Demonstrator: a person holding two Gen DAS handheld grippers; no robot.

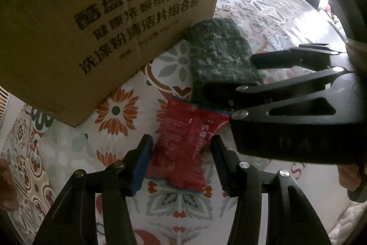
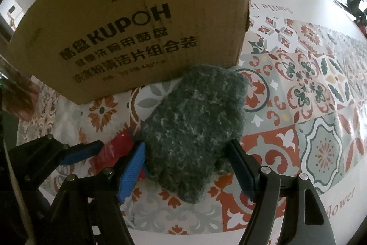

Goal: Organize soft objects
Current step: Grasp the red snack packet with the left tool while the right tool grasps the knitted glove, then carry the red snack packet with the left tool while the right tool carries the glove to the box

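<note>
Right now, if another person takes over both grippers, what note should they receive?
Left gripper: jaws open, either side of the red packet, not pressing it.
Right gripper: jaws open around the green fuzzy cloth; a firm grip is not visible.
Both items lie on the patterned tablecloth in front of the cardboard box, the cloth overlapping the packet's far end.
Done: nothing visibly stored.
Left: grasp both, put them away.
</note>
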